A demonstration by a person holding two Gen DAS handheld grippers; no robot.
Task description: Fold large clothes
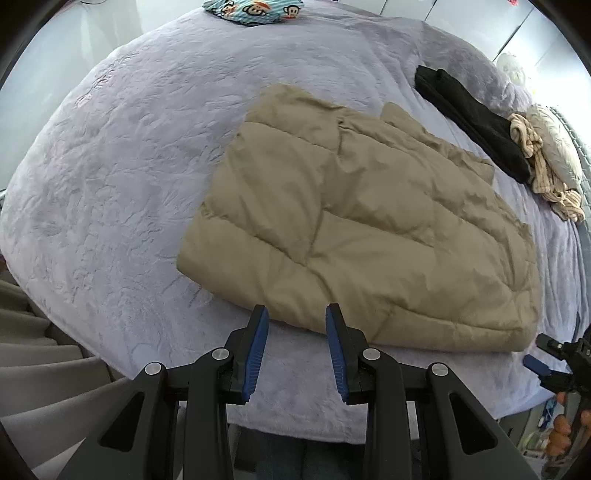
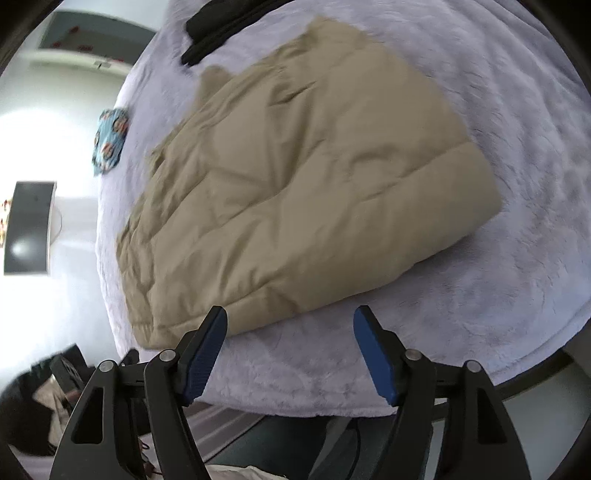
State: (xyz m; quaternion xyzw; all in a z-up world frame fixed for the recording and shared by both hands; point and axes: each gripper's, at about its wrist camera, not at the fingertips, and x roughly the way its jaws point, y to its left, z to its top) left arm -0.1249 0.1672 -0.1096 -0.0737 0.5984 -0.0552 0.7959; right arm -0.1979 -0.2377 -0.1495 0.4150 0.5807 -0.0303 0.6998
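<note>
Two tongs, both released, nothing between the blue pads: left gripper (image 1: 295,314) parted narrowly, right gripper (image 2: 290,314) spread wide. Beyond the tips, centre frame, lies the folded tan quilted puffy coat (image 1: 362,221) on the lavender plush bedspread (image 1: 129,166). Black garment (image 1: 469,122) upper right.

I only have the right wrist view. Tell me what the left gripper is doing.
Observer: The left gripper is open and empty, pointing at the near edge of the tan quilted garment.
Operator: Report what lies past the black garment.
Observer: A striped cream garment is bunched at the end of the black garment, with a pale pillow alongside.
Operator: Describe the blue cloth's print.
Observer: The blue cloth shows cartoon monkey faces.
</note>
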